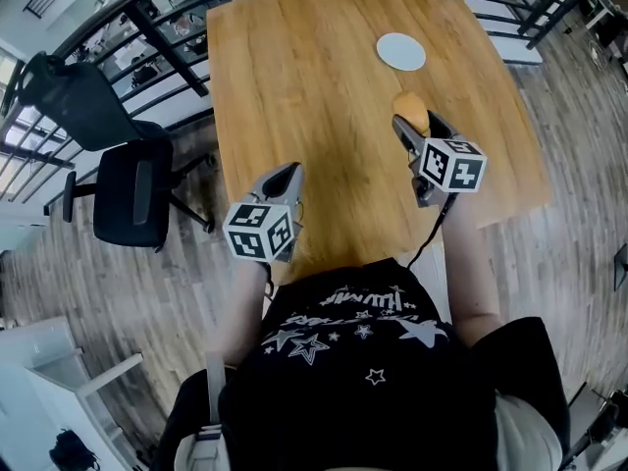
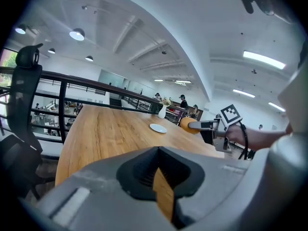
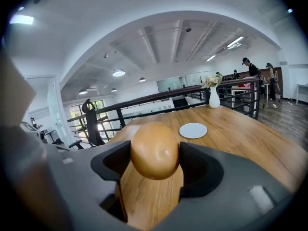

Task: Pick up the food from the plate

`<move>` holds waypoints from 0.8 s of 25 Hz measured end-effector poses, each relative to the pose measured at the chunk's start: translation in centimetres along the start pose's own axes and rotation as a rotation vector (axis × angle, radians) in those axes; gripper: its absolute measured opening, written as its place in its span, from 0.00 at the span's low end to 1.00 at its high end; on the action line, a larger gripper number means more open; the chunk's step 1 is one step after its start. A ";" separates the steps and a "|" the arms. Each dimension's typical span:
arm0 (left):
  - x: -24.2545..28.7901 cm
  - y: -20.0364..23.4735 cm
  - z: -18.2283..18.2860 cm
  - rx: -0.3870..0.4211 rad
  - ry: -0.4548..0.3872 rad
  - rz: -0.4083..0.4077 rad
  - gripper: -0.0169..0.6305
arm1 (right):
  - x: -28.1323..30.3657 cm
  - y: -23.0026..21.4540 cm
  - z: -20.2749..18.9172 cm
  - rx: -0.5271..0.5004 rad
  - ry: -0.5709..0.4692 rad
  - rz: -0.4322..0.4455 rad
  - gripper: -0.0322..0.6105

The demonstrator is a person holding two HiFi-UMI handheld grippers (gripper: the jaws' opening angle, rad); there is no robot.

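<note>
Right gripper [image 3: 155,154] fills the close foreground of its own view, jaws set wide and clamped on the food [image 3: 155,149], one pad bearing on each flank. Food: round, smooth, orange-brown, bun-like; exact kind not certain. It sits at the jaw tips, above the wooden table [image 1: 294,86], and in the left gripper view it shows clear of the boards. Head view puts it over the table's near half, toward the person's right. White plate [image 1: 401,51] lies well apart from it, farther up the table, with nothing on it. Left gripper [image 2: 158,150]: jaws together at the tips, only a sliver of tabletop showing behind them, nothing held; it hangs at the near table edge, well apart from food and plate. White vase with flowers [image 3: 214,97] stands at the table's far end, with a dark railing [image 3: 159,99] just past that end. Black office chair [image 1: 132,189] on the plank floor beside the table. Judgement: the pick itself looks done, and the step in hand is carrying the food clear. Next move calls for steady clamp pressure and a level gripper, since a smooth round body gripped only at the tips could roll or slip out. No destination is visible.
</note>
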State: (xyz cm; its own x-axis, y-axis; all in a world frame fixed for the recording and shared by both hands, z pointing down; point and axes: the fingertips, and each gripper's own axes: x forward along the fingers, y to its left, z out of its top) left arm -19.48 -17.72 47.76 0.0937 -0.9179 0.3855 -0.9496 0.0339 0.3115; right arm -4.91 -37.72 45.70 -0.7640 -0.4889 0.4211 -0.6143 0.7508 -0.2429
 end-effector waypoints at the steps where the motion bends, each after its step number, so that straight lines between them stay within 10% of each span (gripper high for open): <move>1: -0.5 0.2 -0.1 0.004 0.000 -0.012 0.03 | -0.5 0.6 -0.3 0.003 -0.006 -0.007 0.55; 20: -5.1 0.4 -3.8 0.082 0.095 -0.247 0.03 | -11.1 5.7 -6.8 0.107 -0.075 -0.201 0.55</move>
State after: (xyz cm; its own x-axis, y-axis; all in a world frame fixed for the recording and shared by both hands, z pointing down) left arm -19.19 -11.53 49.23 0.3495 -0.8531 0.3873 -0.9150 -0.2220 0.3368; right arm 1.40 -25.01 45.59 -0.6340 -0.6588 0.4050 -0.7701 0.5855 -0.2532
